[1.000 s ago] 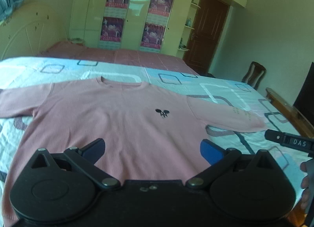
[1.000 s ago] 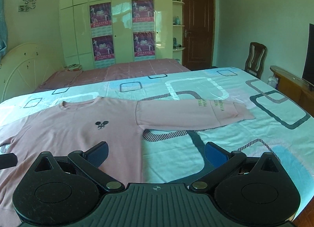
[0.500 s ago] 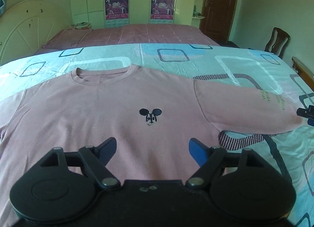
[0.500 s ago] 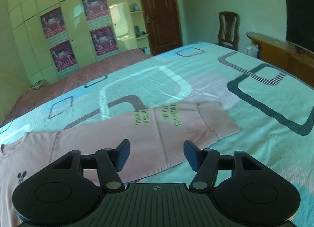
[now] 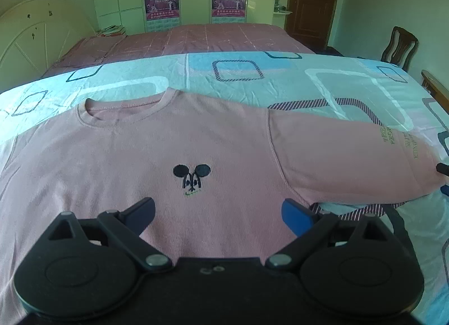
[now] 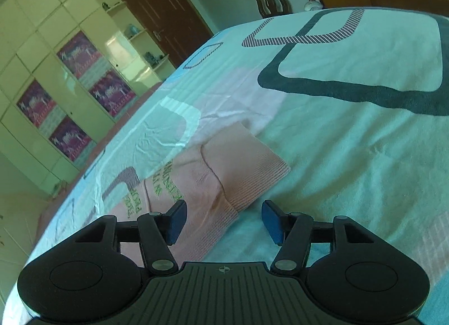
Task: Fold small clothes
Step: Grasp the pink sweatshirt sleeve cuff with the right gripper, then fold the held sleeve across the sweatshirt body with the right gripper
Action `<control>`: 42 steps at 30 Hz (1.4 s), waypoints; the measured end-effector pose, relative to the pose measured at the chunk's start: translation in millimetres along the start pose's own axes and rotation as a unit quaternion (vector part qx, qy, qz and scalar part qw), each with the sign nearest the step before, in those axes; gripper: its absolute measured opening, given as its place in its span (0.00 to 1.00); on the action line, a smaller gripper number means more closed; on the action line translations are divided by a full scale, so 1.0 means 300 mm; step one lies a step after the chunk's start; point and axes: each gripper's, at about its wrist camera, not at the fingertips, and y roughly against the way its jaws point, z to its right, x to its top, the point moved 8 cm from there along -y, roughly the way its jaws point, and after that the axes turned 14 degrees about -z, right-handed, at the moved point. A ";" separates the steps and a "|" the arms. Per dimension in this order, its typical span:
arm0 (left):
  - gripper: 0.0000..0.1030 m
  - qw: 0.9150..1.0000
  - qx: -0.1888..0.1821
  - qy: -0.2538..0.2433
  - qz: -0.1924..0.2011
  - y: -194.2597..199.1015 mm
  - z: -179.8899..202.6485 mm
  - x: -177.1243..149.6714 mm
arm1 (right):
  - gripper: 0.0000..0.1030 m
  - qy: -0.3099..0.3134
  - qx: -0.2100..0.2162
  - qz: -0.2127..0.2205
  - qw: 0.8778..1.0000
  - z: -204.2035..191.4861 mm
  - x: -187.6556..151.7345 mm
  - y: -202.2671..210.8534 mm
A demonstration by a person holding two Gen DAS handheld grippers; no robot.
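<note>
Left wrist view: a pink sweatshirt lies flat, front up, on a bed sheet printed with rounded squares, its collar toward the far side and one long sleeve stretched out to the right. The left gripper hangs over the lower chest below a small black mouse emblem, its jaws spread wide and opening, with only flat cloth under the gap. Right wrist view: the right gripper sits low at the sleeve's ribbed cuff, its jaws half apart and closing; the cuff's edge lies between them, not yet pinched.
</note>
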 end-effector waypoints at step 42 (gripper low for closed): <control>0.82 0.987 -0.091 0.131 -0.001 -0.013 -0.931 -0.134 | 0.86 0.471 -0.060 -0.040 0.879 -1.239 -0.996 -0.193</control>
